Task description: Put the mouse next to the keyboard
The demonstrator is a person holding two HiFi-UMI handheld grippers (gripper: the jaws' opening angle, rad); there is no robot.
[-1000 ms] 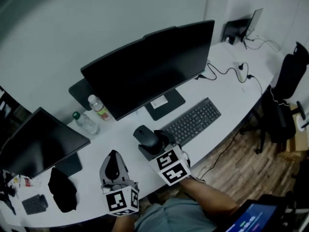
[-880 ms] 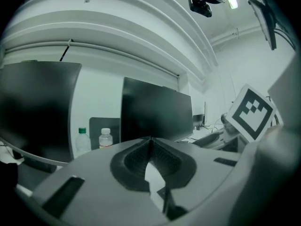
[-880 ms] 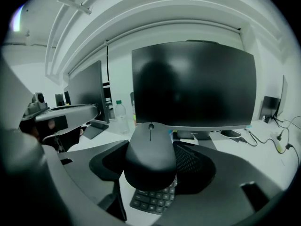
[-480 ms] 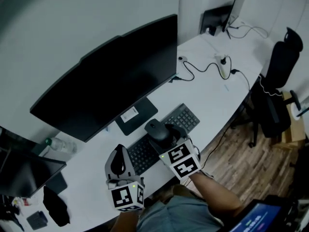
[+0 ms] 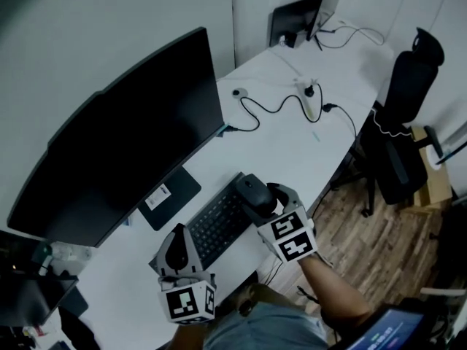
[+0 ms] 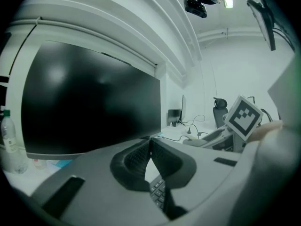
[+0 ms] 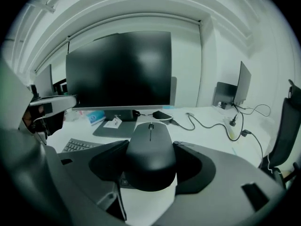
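In the head view the black mouse (image 5: 250, 189) sits between the jaws of my right gripper (image 5: 257, 195), which is shut on it. It hangs just above the right end of the black keyboard (image 5: 217, 226). The right gripper view shows the mouse (image 7: 150, 150) clamped by its sides between the pads, with the keyboard (image 7: 77, 146) low at the left. My left gripper (image 5: 176, 248) hovers over the keyboard's near left end. Its jaws meet at the tips with nothing between them (image 6: 150, 141). A few keyboard keys (image 6: 158, 192) show below those jaws.
A large dark monitor (image 5: 124, 144) on a flat stand base (image 5: 171, 195) stands behind the keyboard. Cables and a power strip (image 5: 310, 102) lie on the white desk (image 5: 292, 152) further right. An office chair (image 5: 403, 115) stands past the desk's curved edge. A water bottle (image 6: 7, 142) is at far left.
Both grippers have moved to the right along the desk. The mouse has travelled with the right gripper from the keyboard's left end to its right end. The left gripper stays shut and empty.
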